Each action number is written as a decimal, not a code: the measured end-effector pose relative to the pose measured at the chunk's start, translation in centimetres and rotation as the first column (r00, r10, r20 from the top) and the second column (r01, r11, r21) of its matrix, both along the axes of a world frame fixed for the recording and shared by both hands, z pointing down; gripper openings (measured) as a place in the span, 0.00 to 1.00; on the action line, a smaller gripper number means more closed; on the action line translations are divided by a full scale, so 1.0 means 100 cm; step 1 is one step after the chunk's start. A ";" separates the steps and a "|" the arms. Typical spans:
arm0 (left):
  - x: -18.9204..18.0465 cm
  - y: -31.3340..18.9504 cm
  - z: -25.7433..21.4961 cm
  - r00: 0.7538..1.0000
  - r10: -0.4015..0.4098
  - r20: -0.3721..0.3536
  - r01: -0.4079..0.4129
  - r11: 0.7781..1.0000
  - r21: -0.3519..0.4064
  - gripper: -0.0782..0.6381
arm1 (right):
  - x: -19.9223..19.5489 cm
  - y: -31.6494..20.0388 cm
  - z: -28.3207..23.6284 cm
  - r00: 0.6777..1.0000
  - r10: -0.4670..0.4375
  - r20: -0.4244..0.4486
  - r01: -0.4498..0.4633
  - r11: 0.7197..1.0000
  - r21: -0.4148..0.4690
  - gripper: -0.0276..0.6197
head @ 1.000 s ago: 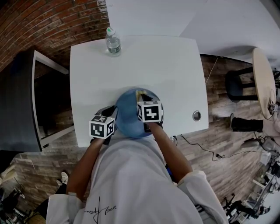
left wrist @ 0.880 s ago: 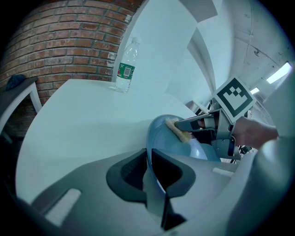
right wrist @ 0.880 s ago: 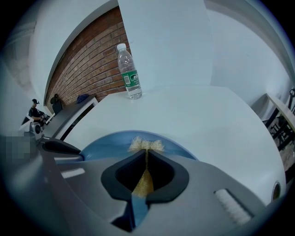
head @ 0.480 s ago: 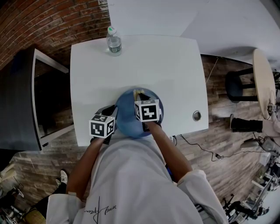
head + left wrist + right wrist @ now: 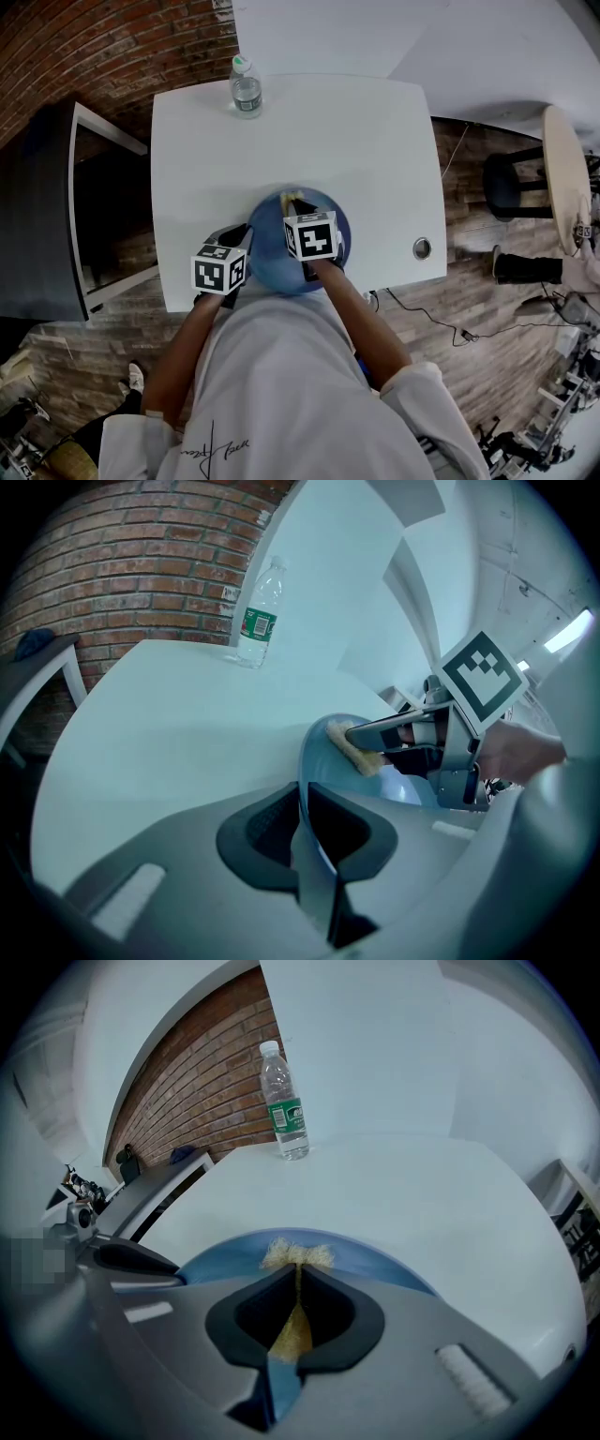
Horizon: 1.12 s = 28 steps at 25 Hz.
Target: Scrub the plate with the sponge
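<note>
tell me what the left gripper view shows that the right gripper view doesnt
Only the left gripper view: the left gripper shut on the plate rim, and the marker cube on the right gripper. Only the right gripper view: the sponge squeezed between the right gripper's fingers, seen head-on. Both: the plate, sponge, water bottle, white table, brick wall.

The plate [image 5: 270, 261] looked smooth and faintly glossy, whether plastic or glazed was unclear; the sponge [image 5: 298, 1254] was rough and frayed at its edge; the table [image 5: 309, 141] was smooth, matt white; the bottle [image 5: 244, 92] at its far edge was clear glossy plastic; the left gripper [image 5: 305, 808] and right gripper [image 5: 296, 1283] had matt grey plastic shells; the wall [image 5: 112, 47] was rough brick; the floor [image 5: 469, 300] looked like wood planks.
</note>
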State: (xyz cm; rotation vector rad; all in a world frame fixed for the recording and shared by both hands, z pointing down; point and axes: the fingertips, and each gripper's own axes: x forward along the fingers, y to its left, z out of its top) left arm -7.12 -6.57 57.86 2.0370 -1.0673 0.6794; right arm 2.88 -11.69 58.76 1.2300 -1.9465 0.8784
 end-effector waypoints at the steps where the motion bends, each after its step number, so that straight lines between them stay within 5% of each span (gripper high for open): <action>1: 0.000 0.000 0.000 1.000 0.000 0.000 0.000 1.000 0.000 0.17 | -0.002 0.000 0.000 1.000 -0.005 0.001 0.005 1.000 0.000 0.08; 28: 0.000 -0.001 0.001 1.000 -0.014 -0.004 0.014 1.000 -0.002 0.16 | -0.036 0.016 0.001 0.990 -0.129 0.061 0.130 0.991 -0.016 0.08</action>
